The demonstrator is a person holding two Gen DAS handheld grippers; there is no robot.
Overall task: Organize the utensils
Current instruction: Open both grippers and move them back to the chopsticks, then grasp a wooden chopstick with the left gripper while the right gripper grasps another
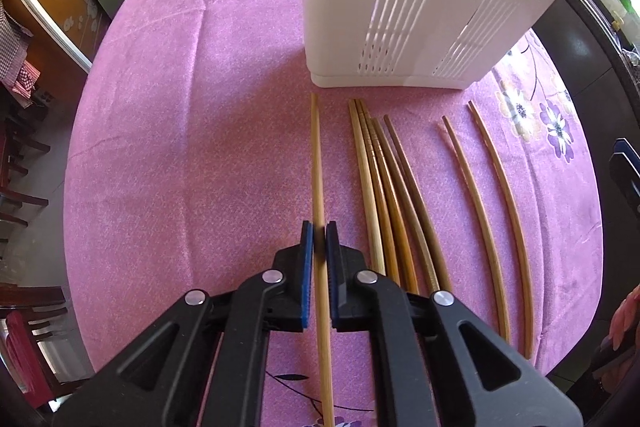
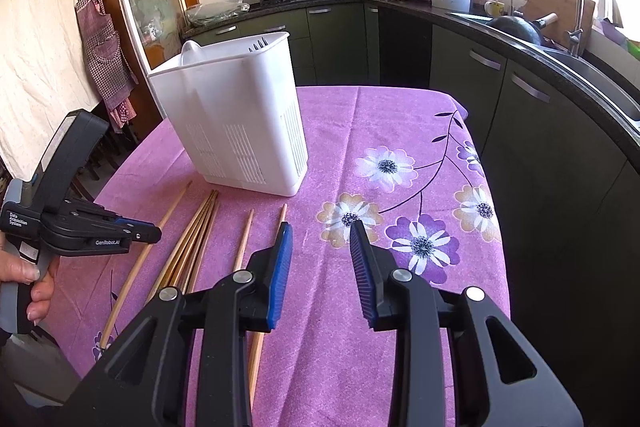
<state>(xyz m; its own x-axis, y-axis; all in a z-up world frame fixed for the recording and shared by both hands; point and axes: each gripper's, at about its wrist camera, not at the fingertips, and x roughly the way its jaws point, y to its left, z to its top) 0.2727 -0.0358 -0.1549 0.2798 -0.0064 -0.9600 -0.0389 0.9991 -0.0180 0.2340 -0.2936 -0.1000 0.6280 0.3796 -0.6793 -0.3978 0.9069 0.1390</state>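
Left hand-held gripper (image 1: 319, 227) nearly closed, right hand-held gripper (image 2: 320, 231) wide apart.

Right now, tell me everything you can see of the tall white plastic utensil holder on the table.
The tall white plastic utensil holder stands upright on the pink floral tablecloth, beyond the tips of the wooden chopsticks, which lie apart from it. Its walls widen towards an open top and carry groups of narrow vertical drainage slots low down. An inner divider and a clear rounded piece show inside the rim. Neither gripper touches it.

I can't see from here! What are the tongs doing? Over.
Left tongs closed around lone chopstick. Right tongs open, empty. White holder upright ahead, path clear.
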